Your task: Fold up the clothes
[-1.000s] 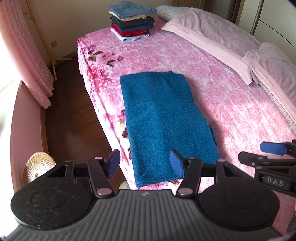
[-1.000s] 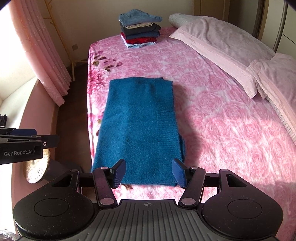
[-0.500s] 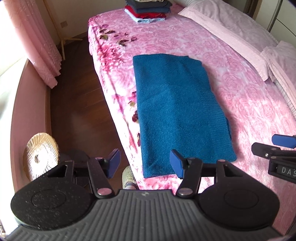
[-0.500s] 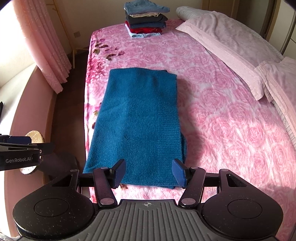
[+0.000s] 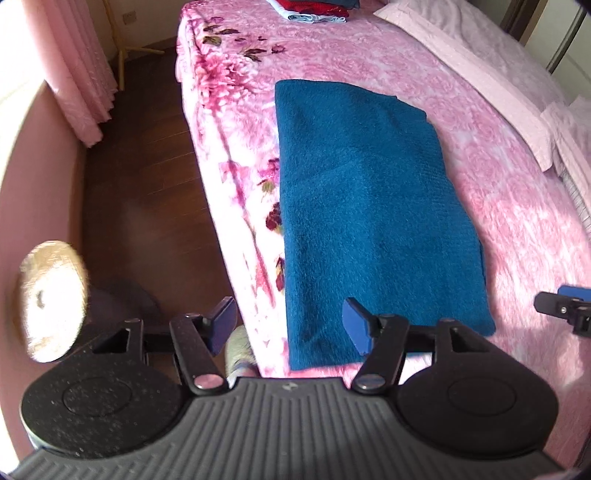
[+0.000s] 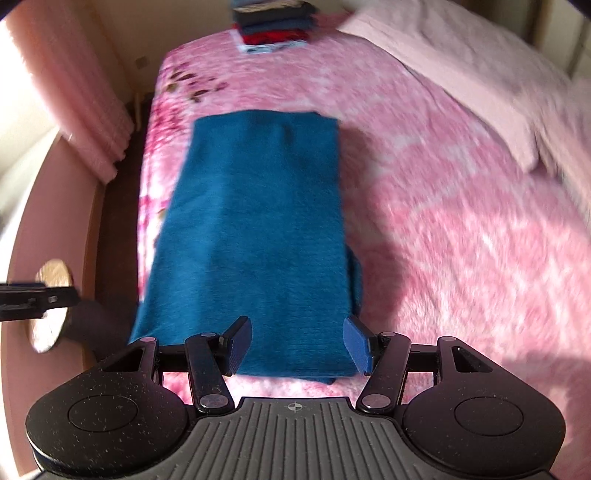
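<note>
A teal blue knit garment, folded into a long rectangle, lies flat near the left edge of the pink floral bed. It also shows in the right wrist view. My left gripper is open and empty, hovering over the garment's near left corner and the bed's edge. My right gripper is open and empty, just above the garment's near edge. The right gripper's tip also shows at the right edge of the left wrist view.
A stack of folded clothes sits at the bed's far end. Pale pink pillows line the right side. Dark wood floor, pink curtains and a round gold object lie to the left.
Both grippers have moved forward and down toward the garment's near edge; the garment looks larger and the clothes stack has slid to the top of both views. Both stay open.
</note>
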